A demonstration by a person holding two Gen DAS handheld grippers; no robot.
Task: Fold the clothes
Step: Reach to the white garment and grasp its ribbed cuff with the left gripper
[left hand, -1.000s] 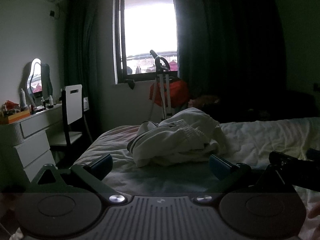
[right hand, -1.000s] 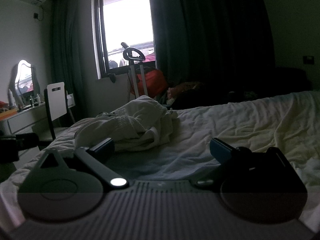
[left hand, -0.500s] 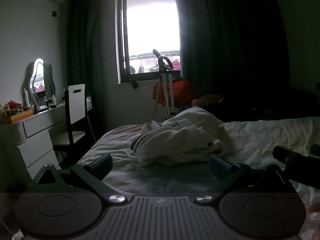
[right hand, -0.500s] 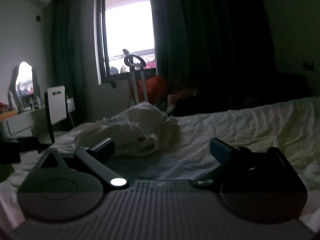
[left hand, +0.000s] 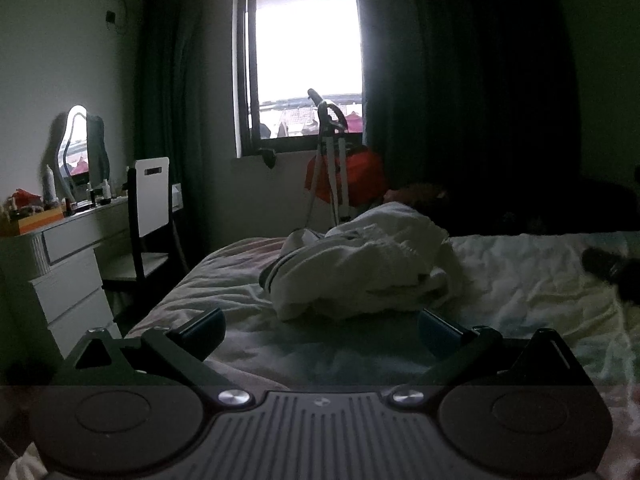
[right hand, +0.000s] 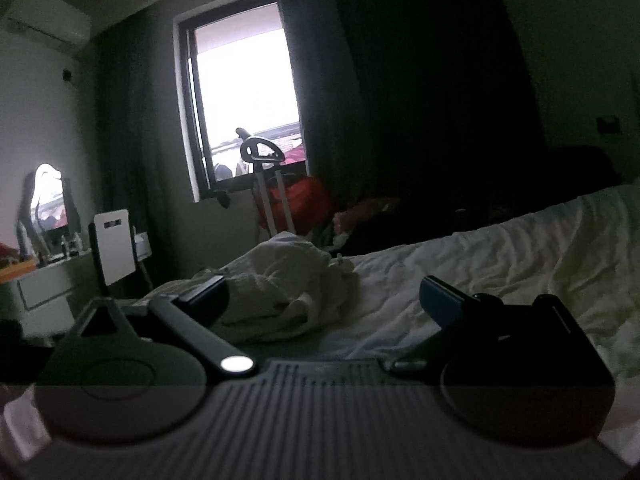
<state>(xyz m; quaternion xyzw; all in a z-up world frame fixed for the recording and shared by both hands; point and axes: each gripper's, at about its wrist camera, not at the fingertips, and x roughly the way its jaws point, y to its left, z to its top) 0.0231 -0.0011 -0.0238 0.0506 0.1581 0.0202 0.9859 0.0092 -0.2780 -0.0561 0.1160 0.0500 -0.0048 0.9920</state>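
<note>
You are at the approach step: nothing is folded yet. The white garment (left hand: 360,264) lies crumpled in 1 heap on the bed (left hand: 520,280), near its far left corner. Your left claw (left hand: 320,324) is spread wide and empty, just short of the heap; your right claw (right hand: 324,296) is also wide and empty, with the heap ahead and to its left. Next, I judge, you need to find 2 edges or corners, pinch them and spread the garment flat.

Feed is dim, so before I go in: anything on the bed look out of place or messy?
Only the white garment, lying in a crumpled heap on the wrinkled bed sheet, not flat or folded. Both tongs, left and right, are open and short of it.
</note>
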